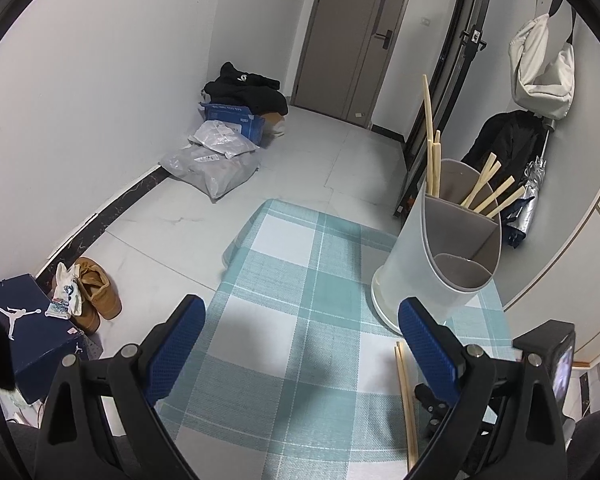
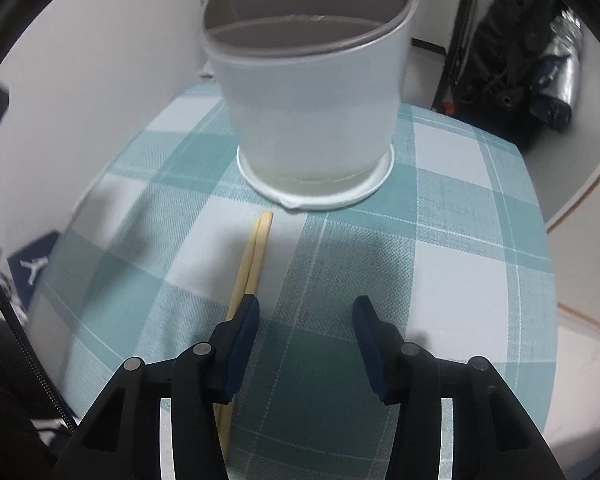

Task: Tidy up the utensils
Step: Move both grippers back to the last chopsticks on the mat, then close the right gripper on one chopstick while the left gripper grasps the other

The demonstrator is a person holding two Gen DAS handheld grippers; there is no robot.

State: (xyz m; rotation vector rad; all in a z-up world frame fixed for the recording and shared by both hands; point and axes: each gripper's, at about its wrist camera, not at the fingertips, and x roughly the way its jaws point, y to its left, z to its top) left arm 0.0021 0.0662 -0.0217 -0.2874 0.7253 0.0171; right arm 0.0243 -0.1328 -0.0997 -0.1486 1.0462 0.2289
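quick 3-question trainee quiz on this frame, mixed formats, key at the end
1. True or false: the pair of chopsticks on the checked tablecloth lies between the fingers of the right gripper.
2. Multiple choice: the chopsticks already in the utensil holder stand in A) the far, taller compartment, B) the near, lower compartment, C) both.
3. Fill in: the left gripper is ____ and holds nothing.

Key: 1. False; the pair runs under the left-hand finger in the picture, outside the gap. 2. A; the near compartment looks empty. 3. open
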